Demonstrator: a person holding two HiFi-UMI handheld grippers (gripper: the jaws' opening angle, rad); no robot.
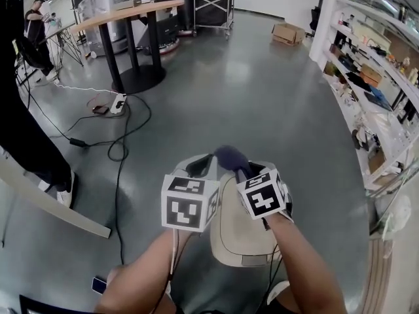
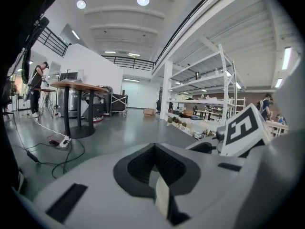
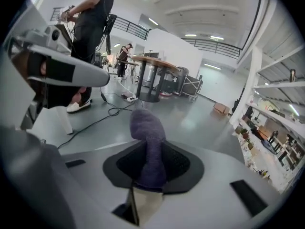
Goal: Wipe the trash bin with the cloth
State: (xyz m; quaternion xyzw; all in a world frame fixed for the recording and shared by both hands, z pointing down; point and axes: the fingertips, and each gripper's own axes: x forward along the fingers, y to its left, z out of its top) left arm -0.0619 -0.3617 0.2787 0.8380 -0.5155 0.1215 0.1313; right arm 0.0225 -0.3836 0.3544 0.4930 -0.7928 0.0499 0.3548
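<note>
Held left gripper (image 1: 198,166) just left of right gripper (image 1: 239,170), side by side, both over trash bin (image 1: 245,237) on floor (image 1: 262,103). Pinched cloth (image 1: 230,157) between right fingers (image 3: 178,164), free end projecting forward past them. Found round counter (image 1: 124,10) far ahead to left, power strip (image 1: 118,103) on floor before it. Had shelves (image 1: 376,90) along right side, cardboard box (image 1: 288,33) far ahead near them, cart (image 1: 213,8) beyond counter, standing person (image 1: 26,136) at left edge.
</note>
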